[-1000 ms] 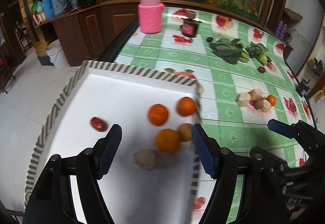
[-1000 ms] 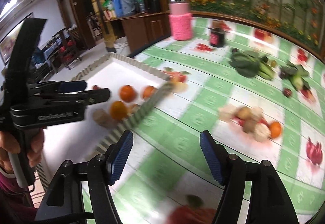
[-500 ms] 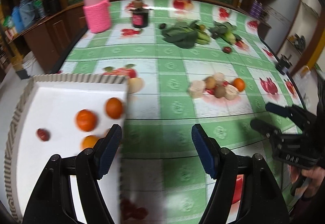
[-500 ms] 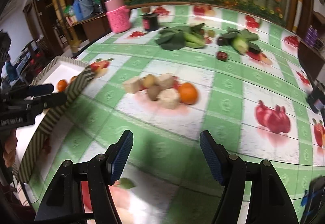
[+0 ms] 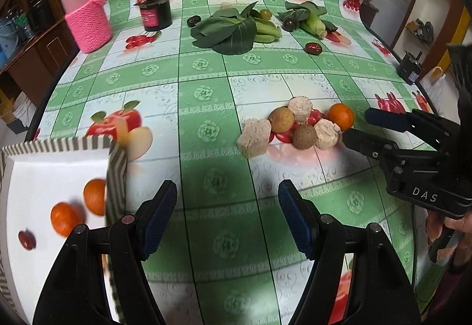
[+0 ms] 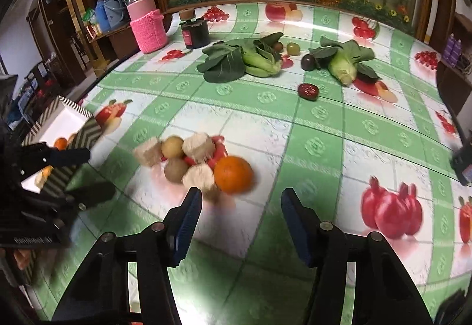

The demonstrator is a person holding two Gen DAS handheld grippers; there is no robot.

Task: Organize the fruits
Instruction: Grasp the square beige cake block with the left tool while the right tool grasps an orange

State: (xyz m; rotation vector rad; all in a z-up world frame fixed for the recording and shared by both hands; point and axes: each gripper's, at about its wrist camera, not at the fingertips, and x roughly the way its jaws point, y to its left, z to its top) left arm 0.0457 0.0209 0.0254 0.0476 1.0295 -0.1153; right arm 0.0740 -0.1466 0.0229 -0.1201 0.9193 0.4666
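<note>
Beside the orange (image 6: 233, 174), right claw (image 6: 241, 224) narrowing, empty.

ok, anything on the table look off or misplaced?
Nothing spilled or broken. One oddity: the orange sits in a heap with pale cut chunks and brown round fruits, away from the oranges in the tray. A red date lies alone near the greens.

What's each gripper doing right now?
Left gripper: open, empty.
Right gripper: open, empty, jaws just been closing, orange ahead.
</note>
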